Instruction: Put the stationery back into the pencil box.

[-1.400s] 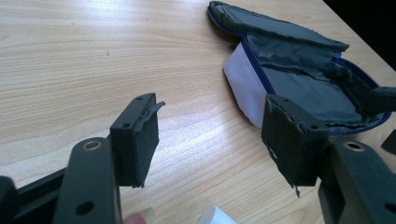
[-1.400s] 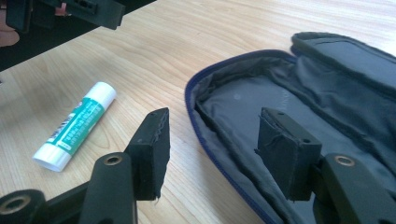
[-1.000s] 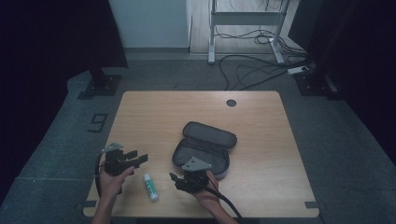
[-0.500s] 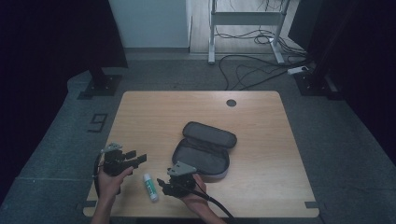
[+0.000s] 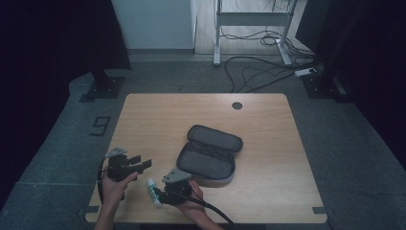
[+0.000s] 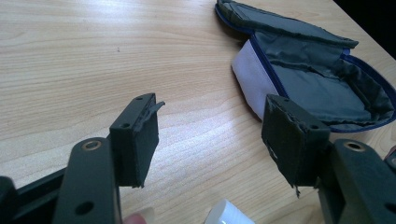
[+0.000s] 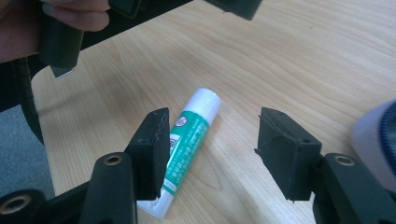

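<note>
We see the right gripper (image 7: 210, 154) hovering over the glue stick (image 7: 189, 149), jaws spread, nothing pinched. The stick lies flat on the table (image 5: 268, 143), near the front edge; one pad is probably just above it. The left gripper (image 6: 210, 140) is spread too, empty, facing the open pencil case (image 6: 317, 79).

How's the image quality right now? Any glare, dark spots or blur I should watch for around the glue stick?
High view: dim, with black surroundings, and the glue stick is small beside the right gripper. Right gripper view: bright and sharp on the stick's label, soft glare on the table, pouch edge blurred. Left gripper view: the left gripper jaws are sharp, with a sheen on the wood.
</note>
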Available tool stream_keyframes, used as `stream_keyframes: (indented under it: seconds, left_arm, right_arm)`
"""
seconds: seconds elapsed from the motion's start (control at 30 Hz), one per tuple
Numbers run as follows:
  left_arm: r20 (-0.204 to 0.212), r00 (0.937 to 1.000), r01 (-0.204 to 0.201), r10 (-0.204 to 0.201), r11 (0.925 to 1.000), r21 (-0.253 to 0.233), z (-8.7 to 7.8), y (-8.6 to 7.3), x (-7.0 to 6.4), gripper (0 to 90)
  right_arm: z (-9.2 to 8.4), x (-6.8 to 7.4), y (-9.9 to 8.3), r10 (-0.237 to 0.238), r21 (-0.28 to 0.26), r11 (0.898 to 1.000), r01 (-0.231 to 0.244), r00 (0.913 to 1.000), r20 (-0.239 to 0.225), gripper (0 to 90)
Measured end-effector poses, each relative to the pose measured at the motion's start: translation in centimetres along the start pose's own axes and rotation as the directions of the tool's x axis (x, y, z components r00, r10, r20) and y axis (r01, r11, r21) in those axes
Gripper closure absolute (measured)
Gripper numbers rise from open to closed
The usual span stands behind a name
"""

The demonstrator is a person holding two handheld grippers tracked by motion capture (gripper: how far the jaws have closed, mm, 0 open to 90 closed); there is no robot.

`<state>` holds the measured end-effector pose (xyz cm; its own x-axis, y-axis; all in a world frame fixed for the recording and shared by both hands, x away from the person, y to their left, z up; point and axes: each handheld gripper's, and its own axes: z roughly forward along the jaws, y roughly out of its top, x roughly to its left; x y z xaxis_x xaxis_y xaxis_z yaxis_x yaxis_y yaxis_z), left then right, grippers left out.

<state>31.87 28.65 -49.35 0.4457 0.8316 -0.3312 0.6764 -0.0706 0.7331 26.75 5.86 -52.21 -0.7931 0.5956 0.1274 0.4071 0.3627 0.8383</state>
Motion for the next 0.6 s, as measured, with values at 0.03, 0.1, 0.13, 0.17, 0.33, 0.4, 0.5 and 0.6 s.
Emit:
stream_keyframes:
  seconds: [0.03, 0.1, 0.13, 0.17, 0.33, 0.4, 0.5, 0.6]
  left_arm:
    - [0.001, 1.0000, -0.002, 0.002, 1.0000, 0.002, 0.0, 0.0, 0.0, 36.8]
    - [0.003, 1.0000, -0.002, 0.002, 1.0000, 0.003, 0.0, 0.0, 0.0, 36.7]
    - [0.005, 1.0000, -0.003, 0.003, 1.0000, 0.001, 0.0, 0.0, 0.0, 36.7]
    - [0.006, 1.0000, -0.004, 0.004, 1.0000, 0.001, 0.0, 0.0, -0.1, 36.7]
    - [0.009, 0.9999, -0.011, 0.011, 0.9999, 0.006, 0.0, 0.0, -0.1, 36.6]
    - [0.009, 0.9999, -0.010, 0.010, 0.9999, 0.007, 0.1, 0.0, -0.1, 36.6]
    - [0.009, 0.9999, -0.011, 0.011, 0.9999, 0.008, 0.1, 0.0, -0.2, 36.5]
    - [0.011, 0.9999, -0.012, 0.012, 0.9999, 0.008, 0.1, 0.0, -0.3, 36.5]
  right_arm:
    - [0.2, 0.1, 0.0, -0.001, 0.004, 1.000, 0.001, 1.0000, 0.000, 43.3]
    - [0.5, 0.4, 0.0, -0.002, 0.014, 1.000, 0.002, 1.0000, -0.001, 43.2]
    - [0.6, 0.4, 0.0, -0.005, 0.018, 1.000, 0.005, 1.0000, -0.001, 43.2]
    - [0.9, 0.6, 0.0, -0.007, 0.023, 1.000, 0.007, 1.0000, 0.001, 43.1]
    - [1.7, 1.1, 0.1, -0.009, 0.040, 0.999, 0.009, 1.0000, -0.001, 42.8]
    - [2.1, 1.5, 0.1, -0.014, 0.053, 0.999, 0.014, 0.9999, 0.002, 42.6]
    - [2.4, 1.6, 0.0, -0.020, 0.061, 0.998, 0.019, 0.9998, 0.008, 42.6]
    - [2.9, 1.6, -0.1, -0.022, 0.080, 0.997, 0.021, 0.9997, 0.012, 42.6]
